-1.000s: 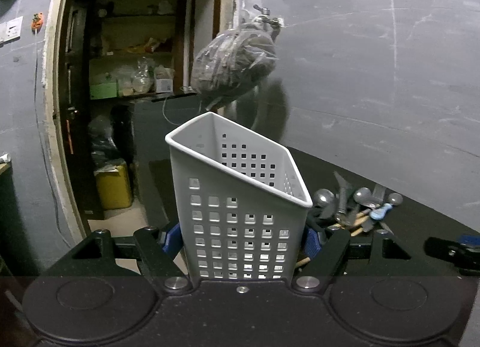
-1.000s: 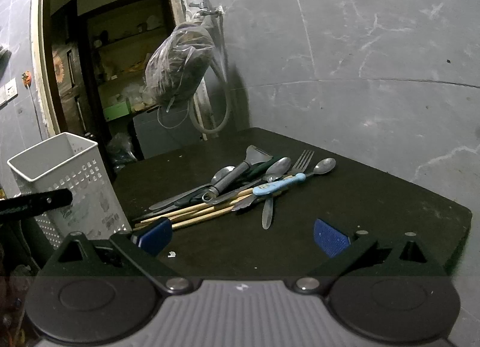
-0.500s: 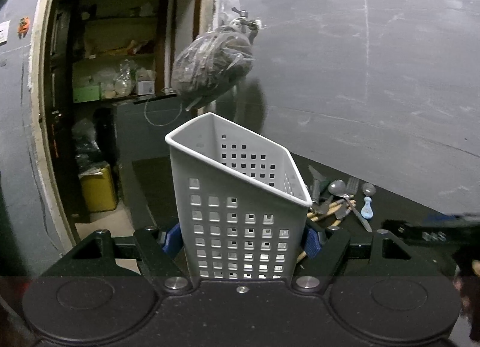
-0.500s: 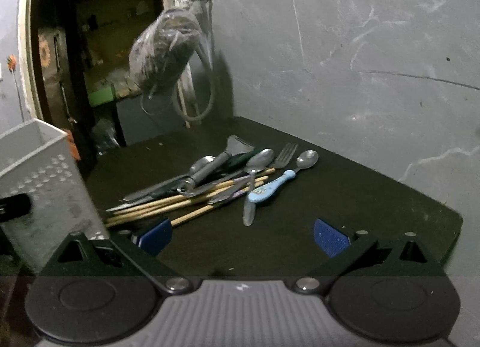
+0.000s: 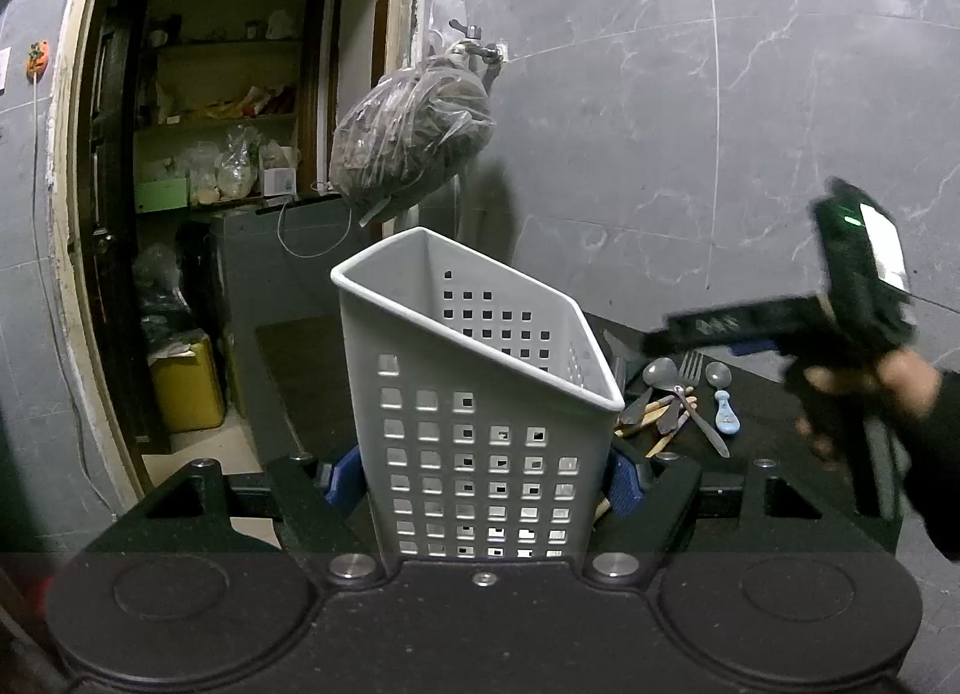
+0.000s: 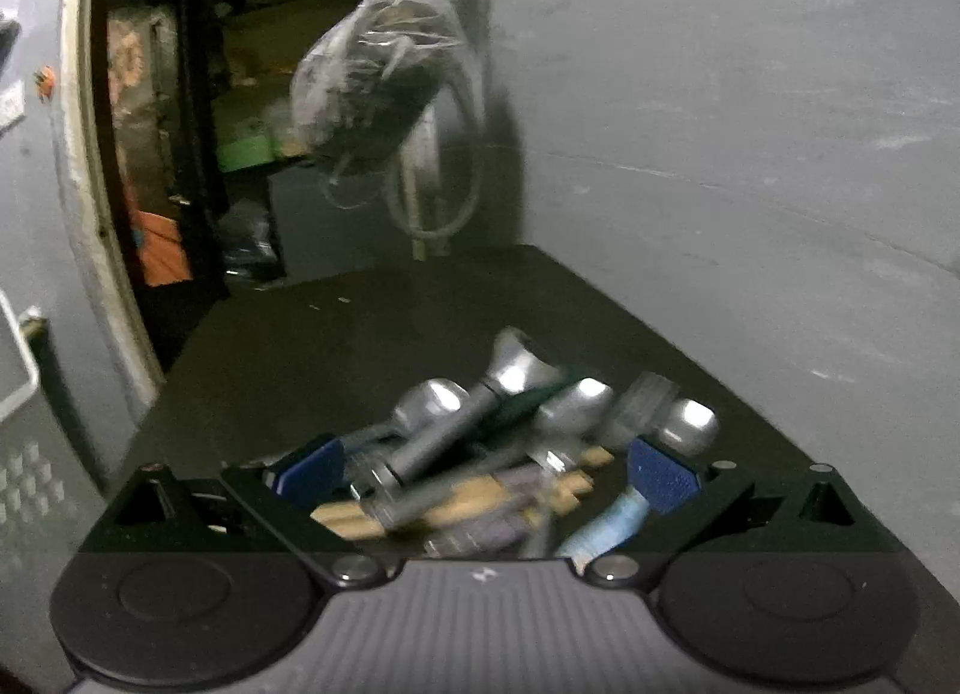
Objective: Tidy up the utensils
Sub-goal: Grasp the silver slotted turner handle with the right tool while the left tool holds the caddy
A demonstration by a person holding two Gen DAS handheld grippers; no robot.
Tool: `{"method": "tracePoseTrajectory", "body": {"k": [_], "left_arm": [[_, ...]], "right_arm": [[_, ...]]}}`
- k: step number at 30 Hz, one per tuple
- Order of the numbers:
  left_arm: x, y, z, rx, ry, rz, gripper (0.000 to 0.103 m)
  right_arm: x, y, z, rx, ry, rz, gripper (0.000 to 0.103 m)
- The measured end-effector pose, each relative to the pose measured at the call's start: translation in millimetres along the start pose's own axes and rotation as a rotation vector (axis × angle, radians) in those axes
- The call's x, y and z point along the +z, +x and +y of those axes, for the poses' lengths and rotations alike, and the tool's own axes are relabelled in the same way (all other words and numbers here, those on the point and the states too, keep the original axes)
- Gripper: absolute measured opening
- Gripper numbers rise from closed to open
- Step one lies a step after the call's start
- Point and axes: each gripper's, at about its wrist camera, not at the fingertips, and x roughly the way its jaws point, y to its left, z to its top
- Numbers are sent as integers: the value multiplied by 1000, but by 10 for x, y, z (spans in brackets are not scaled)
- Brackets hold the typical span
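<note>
A white perforated utensil basket stands upright on the black table, with my left gripper shut on its lower walls. Its inside looks bare. A pile of utensils lies just right of it: spoons, a fork, wooden chopsticks and a blue-handled spoon. In the right wrist view, which is blurred, my right gripper is open and hangs low over that pile, its blue pads on either side. The left wrist view shows the right gripper's body and a hand above the pile.
A plastic bag hangs from a wall tap behind the table. An open doorway with stocked shelves and a yellow container lies to the left. The grey tiled wall runs along the table's far side.
My right gripper has moved forward and now hangs over the utensil pile; it and a hand have come into the left wrist view from the right. The left gripper still holds the basket.
</note>
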Motion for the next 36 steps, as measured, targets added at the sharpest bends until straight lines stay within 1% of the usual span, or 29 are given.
{"method": "tracePoseTrajectory", "body": {"k": [4,8,10,11,14,18,20,22,25,28,34,36], "left_arm": [[-1,-4,11,-1,-3,0,77],[3,3,9,-2,-4,0,77],[-1,-1,18,-4,-8,-1,77],[0,3,17,-4,-9,-1,77],[-2,3,17,-5,-11,-2,77],[-3,6,15,-5,-12,-2,77],[-3,10,13,-5,-11,-3,77],[-3,8,14,-5,-11,-2,77],[-4,7,14,-5,-11,-2,77],[-5,8,15,-5,-11,-3,77],[-9,4,19,-5,-11,-3,77],[-8,4,18,-5,-11,-3,77]], "right_arm": [[183,369,-39,50,59,68,103],[323,684,-89,53,121,124,101],[370,814,-119,26,164,148,92],[395,868,-135,25,176,157,91],[439,1004,-197,-3,207,173,81],[444,1146,-265,-36,242,198,59],[428,1193,-274,-41,247,209,56],[409,1232,-277,-51,244,223,49],[386,1268,-289,-35,254,245,47],[387,1331,-274,-45,249,255,43],[385,1364,-293,-35,261,264,43],[396,1393,-297,-32,260,276,46]]}}
